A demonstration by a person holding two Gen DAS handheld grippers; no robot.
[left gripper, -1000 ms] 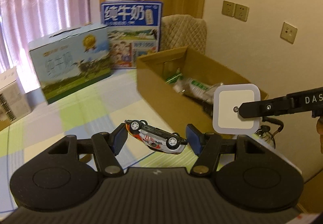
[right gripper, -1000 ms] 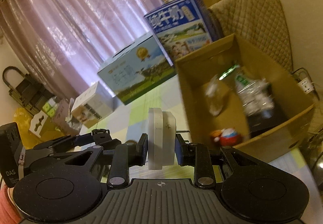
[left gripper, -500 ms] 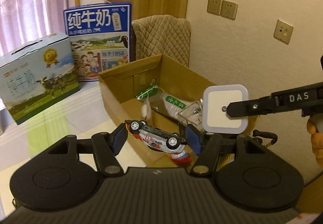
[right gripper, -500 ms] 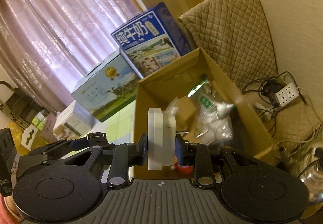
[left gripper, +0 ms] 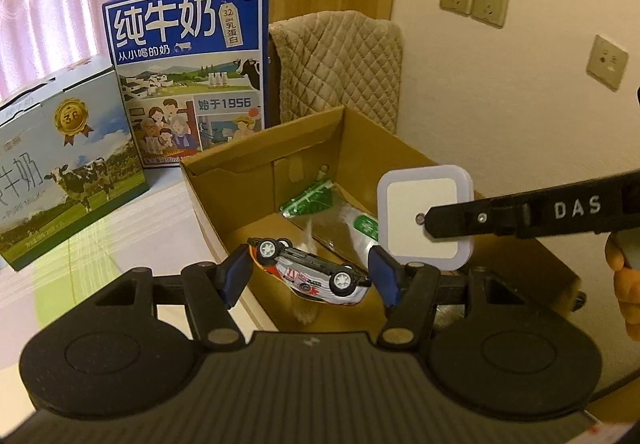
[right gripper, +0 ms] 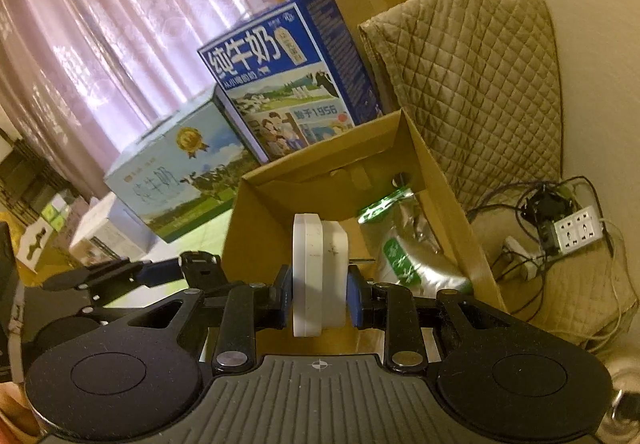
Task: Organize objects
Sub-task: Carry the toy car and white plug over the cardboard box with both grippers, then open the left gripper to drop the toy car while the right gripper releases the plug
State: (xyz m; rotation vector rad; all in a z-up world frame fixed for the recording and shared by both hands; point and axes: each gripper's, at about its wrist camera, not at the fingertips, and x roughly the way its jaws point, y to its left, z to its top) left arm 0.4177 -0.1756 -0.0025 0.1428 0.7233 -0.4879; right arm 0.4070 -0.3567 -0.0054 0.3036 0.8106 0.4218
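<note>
A white toy race car [left gripper: 308, 275] hangs upside down in the air, with my left gripper [left gripper: 308, 276] shut on it between the blue pads. It sits just above the near wall of an open cardboard box [left gripper: 260, 141]. My right gripper [right gripper: 320, 298] is shut on a white square plug-in night light [right gripper: 318, 272], held edge-on over the same box [right gripper: 320, 159]. From the left wrist view, that light [left gripper: 420, 215] faces me at the right, with a black finger [left gripper: 520, 213] of the right gripper across it.
Inside the box lie clear plastic bags with green labels [left gripper: 320, 199]. Two milk cartons stand behind it, a blue one [left gripper: 188, 83] and a pale one [left gripper: 64, 171]. A quilted cover [right gripper: 472, 83], a power strip with cables [right gripper: 576, 230] and wall sockets [left gripper: 474, 3] are to the right.
Both grippers have moved right, from over the checked cloth to over the box, whose inside now fills the view. Both grips are unchanged.
</note>
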